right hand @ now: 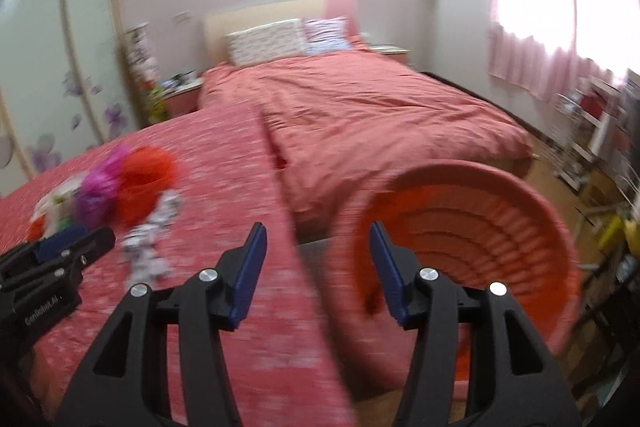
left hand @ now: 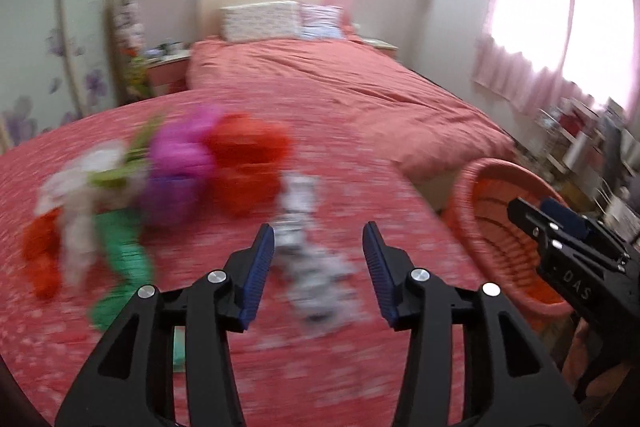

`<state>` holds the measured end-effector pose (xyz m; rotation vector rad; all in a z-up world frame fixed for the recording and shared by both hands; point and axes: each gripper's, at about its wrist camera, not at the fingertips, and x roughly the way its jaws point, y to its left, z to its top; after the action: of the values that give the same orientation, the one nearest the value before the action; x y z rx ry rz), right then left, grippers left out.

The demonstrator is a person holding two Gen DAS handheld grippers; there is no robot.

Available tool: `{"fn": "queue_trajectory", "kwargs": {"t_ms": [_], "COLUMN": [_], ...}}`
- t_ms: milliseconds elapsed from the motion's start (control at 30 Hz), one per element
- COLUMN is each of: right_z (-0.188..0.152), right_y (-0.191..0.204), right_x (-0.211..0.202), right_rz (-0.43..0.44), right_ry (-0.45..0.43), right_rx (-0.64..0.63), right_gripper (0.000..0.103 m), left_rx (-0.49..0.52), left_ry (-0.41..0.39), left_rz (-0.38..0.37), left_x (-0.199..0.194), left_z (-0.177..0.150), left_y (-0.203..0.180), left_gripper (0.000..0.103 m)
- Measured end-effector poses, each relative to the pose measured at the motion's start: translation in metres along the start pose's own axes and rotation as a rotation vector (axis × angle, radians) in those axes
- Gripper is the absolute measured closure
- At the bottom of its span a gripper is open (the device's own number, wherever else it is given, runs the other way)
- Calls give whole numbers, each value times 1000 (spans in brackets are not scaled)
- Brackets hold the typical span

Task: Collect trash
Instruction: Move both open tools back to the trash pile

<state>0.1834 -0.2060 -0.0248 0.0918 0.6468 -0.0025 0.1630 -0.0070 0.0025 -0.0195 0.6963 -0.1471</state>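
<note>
Blurred trash lies on a red patterned cloth (left hand: 280, 367): a crumpled grey-white paper (left hand: 316, 263), red wrappers (left hand: 248, 163), a purple-pink piece (left hand: 180, 155), a green strip (left hand: 120, 259) and white scraps (left hand: 76, 195). My left gripper (left hand: 319, 239) hovers open just above the grey-white paper, nothing between its blue pads. An orange ribbed basket (right hand: 480, 239) stands off the cloth's right edge. My right gripper (right hand: 318, 237) is open and empty, hanging over the gap between the cloth's edge and the basket. The same trash heap (right hand: 136, 183) shows left in the right wrist view.
A bed with a salmon cover (left hand: 340, 87) and pillows (left hand: 260, 21) fills the room behind. A nightstand (left hand: 166, 67) stands left of it, a wardrobe with flower prints (right hand: 52, 67) further left. Cluttered shelves (right hand: 592, 131) line the window wall with pink curtains (left hand: 532, 67).
</note>
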Motion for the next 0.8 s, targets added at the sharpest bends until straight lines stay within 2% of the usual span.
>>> {"fn": "queue_trajectory", "kwargs": {"t_ms": [200,400,633,800], "right_z": [1,-6,-10,-8], "right_y": [78,129,156,158], "right_x": [20,36,62,75], "right_rz": [107,148,111,105], "right_ry": [59,105,165,214], "right_rx": [-85,-136,-162,-157], "right_gripper": [52,53,53,64], "left_rx": [-97,-195,-283,-318], "left_ry": [-24,-19,-9,4], "left_rz": [132,241,307,320], "left_x": [-22,-34,-33,-26], "left_z": [-4,-15,-20,-24], "left_y": [78,148,199,217], "left_gripper": [56,56,56,56]}}
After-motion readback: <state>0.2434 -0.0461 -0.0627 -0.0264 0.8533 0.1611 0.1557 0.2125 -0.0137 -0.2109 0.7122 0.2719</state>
